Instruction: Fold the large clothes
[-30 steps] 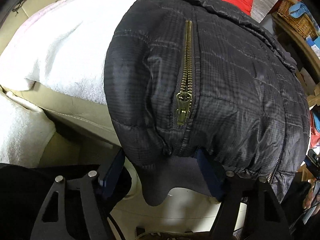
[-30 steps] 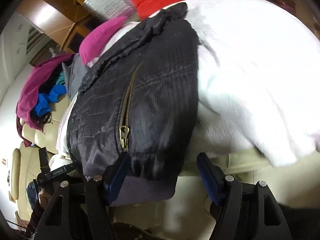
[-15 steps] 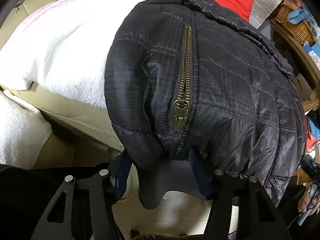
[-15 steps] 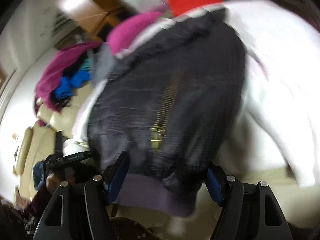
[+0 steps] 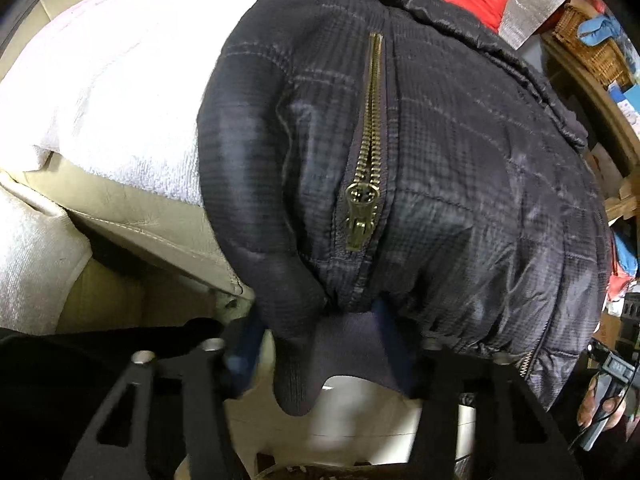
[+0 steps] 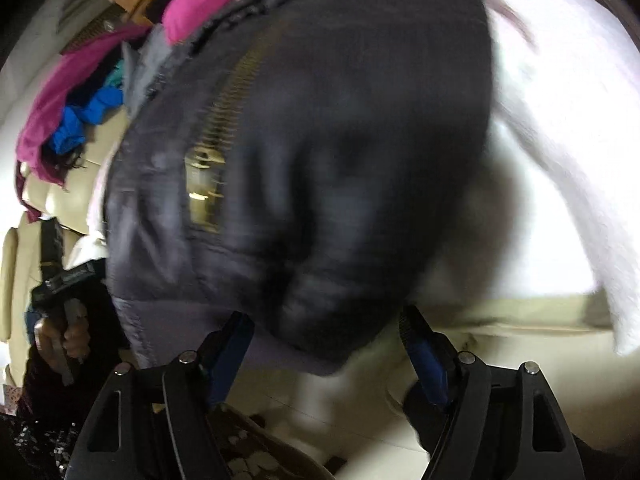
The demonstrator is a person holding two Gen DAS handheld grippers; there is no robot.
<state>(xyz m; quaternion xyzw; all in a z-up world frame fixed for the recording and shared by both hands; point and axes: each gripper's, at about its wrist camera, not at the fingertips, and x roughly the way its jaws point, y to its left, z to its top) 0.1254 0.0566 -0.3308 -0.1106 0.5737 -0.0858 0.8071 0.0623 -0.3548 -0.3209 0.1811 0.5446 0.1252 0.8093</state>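
Dark quilted jacket [image 5: 460, 168] lies zipped, draped over the white towel [image 5: 112, 92] on the cream sofa [image 5: 160, 220], its lower end hanging off the front edge toward you. Brass zipper [image 5: 370, 152] runs up the middle.

Your left gripper [image 5: 320, 344] is at the ribbed hem [image 5: 340, 356]. Its jaws are closing with the hem band and the bulge of padding above it between them. Whether the blue pads already press the fabric can't be made out; the cloth hides the pad faces.

Your right gripper [image 6: 324, 344] is at the other hem corner. Its jaws stand wide and are opening a little, the dark padded edge sitting between the pads [image 6: 424, 352] without being pinched. That view is smeared by motion, so detail is thin.

Risks from here:
- Left bite looks bunched. You may catch only the knit band, and slick shell fabric could slide out once lifted.
- One side gripped and the other loose: lift now and the jacket swings, twisting the fold line.
- The towel underneath isn't fixed. Drag the jacket and the towel may come off the sofa with it.
- Clothes pile [image 6: 72, 120] behind is close enough to snag the collar.
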